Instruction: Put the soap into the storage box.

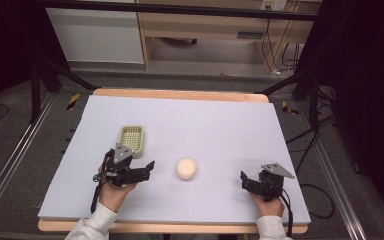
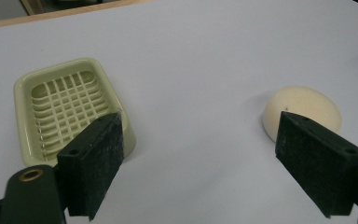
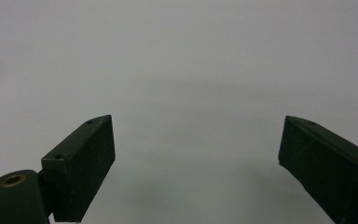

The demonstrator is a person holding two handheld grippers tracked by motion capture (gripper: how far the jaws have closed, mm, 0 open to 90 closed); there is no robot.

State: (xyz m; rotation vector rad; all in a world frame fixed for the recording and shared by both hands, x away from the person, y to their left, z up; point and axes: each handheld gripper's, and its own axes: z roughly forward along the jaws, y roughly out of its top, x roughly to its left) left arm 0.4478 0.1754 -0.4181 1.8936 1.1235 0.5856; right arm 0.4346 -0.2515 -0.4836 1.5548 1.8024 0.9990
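— Both pairs of jaws stood wide apart with nothing between them, correct?

— Yes. In the left gripper view your left gripper (image 2: 198, 154) had its two black jaws spread far from each other, bare table (image 2: 205, 56) showing in the gap. In the right gripper view your right gripper (image 3: 196, 161) was spread just as wide over plain grey surface.

— Where did you have your hands?

— From the high view, your left hand (image 1: 114, 192) came in at about seven o'clock on the table, sleeve at the near edge, wrist angled so the left gripper (image 1: 147, 169) pointed toward three o'clock, roughly at the round piece. Your right hand (image 1: 270, 204) sat at about five o'clock, its gripper (image 1: 244, 180) pointing toward nine or ten o'clock, grey plate on top. Both were low over the table; you could not tell from these views whether they touched it.

— And the things on the table?

— A cream round sponge-like puck (image 1: 186, 168) lay near six o'clock of the table's centre, between your two grippers, closer to the left one. A pale green slatted soap dish (image 1: 131, 139) sat at about eight o'clock from centre, just beyond your left gripper. In the left gripper view the dish (image 2: 63, 109) lay behind the left jaw, and the puck (image 2: 303, 109) behind the right jaw.
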